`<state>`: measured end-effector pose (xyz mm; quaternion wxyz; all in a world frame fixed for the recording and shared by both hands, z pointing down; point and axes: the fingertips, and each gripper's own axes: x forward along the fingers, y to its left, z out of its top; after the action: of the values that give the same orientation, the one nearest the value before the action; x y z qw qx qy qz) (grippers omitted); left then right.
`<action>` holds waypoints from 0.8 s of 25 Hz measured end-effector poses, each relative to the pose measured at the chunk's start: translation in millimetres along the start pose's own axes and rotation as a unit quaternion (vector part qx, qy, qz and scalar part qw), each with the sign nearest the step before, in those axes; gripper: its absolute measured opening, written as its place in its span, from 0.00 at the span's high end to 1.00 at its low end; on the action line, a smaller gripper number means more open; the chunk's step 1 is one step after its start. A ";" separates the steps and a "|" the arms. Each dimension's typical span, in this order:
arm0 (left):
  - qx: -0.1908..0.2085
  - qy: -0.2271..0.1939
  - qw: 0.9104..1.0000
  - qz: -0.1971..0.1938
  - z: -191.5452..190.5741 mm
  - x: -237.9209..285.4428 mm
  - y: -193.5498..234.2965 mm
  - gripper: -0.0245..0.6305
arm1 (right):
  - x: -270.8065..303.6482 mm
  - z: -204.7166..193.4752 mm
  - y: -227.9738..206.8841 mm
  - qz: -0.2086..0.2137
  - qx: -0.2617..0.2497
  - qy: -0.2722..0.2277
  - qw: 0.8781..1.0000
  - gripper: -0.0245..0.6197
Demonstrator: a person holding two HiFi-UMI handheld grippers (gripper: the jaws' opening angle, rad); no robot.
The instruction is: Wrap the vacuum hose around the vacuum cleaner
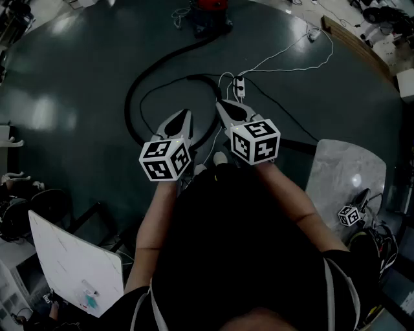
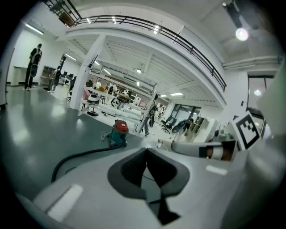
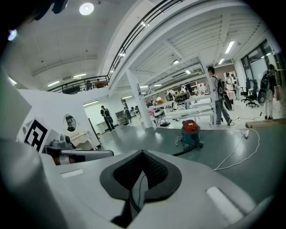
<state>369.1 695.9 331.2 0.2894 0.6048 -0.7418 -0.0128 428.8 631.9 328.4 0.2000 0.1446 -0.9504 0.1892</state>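
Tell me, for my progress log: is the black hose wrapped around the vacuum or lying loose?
Lying loose: the hose runs out from the vacuum cleaner and loops across the floor.

The head camera is looking steeply down from above the person, catching the left gripper [image 1: 187,114] and right gripper [image 1: 220,103] close below at centre and the vacuum cleaner [image 1: 210,13] far off at twelve o'clock. Each gripper camera is riding just behind its own jaws, tilting slightly down over the floor [image 1: 71,161]. All three are sharing the vacuum cleaner (ten o'clock from the left jaws, two o'clock from the right) and its hose [image 1: 139,90].
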 end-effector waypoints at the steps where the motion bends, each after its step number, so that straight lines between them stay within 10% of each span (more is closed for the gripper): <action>1: 0.001 0.001 1.000 -0.002 0.0 0.5 0.1 0.95 | 0.6 -0.5 0.2 -0.001 -0.001 0.001 1.000 0.97; 20: 0.008 0.023 1.000 -0.005 -19.8 -20.1 22.4 0.95 | 23.9 -23.3 26.2 0.009 0.021 0.019 1.000 0.97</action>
<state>360.0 726.7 347.7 0.3012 0.6111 -0.7320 0.0051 406.1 660.1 350.6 0.2129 0.1369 -0.9436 0.2135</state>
